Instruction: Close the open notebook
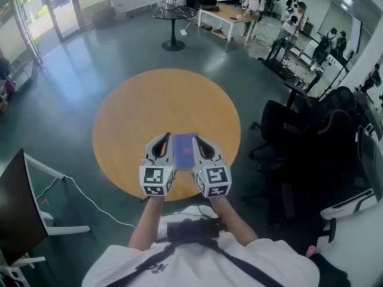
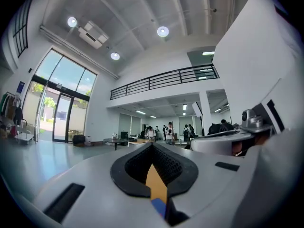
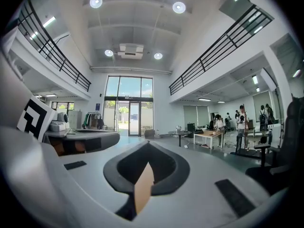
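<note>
No word, brand or number is showing clearly enough to read in any view. Below the middle of the head view, the left marker cube and the right marker cube are showing only black-and-white square code patterns, and one such pattern is also appearing at the left edge of the right gripper view. The dark print on the person's white shirt and the small blue sign beside the glass doors are staying too small to make out.

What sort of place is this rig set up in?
Probably an open office or lab hall: a high ceiling with a railed mezzanine, tall glass entrance doors, plus a work desk and office chairs past the round wooden table.
</note>
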`<state>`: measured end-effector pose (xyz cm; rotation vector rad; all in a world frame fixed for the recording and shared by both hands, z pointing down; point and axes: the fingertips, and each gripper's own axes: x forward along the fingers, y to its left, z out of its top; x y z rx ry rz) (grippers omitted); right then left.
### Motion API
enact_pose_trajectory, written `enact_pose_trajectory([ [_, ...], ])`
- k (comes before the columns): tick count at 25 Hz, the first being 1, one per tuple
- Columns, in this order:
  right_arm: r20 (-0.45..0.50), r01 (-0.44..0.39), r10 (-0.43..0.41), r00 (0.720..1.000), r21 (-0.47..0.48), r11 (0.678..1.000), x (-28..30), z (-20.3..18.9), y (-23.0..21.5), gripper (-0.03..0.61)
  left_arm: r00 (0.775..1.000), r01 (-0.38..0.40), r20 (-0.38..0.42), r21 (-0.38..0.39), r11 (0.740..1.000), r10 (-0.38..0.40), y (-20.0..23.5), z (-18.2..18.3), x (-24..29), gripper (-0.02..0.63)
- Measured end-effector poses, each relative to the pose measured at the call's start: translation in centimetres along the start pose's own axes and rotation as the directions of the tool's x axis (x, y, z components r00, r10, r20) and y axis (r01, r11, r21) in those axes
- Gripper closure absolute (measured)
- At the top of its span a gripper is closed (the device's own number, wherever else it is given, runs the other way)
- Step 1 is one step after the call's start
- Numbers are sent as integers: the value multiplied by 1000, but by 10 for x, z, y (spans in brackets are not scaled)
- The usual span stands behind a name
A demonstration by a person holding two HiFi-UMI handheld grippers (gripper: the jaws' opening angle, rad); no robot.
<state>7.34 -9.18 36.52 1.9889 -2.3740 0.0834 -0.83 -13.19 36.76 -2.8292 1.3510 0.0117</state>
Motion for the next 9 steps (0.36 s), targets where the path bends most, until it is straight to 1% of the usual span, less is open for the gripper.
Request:
enact_pose_trajectory([
  [4, 7, 2, -2, 1000, -6, 1000, -3, 1, 1, 557, 1000, 18, -10, 5, 1000, -18, -8, -1, 3, 603],
  [9, 13, 13, -13, 1000, -14, 1000, -4, 0, 3, 557, 1000, 27, -13, 2, 1000, -27, -6, -6, 1, 603],
])
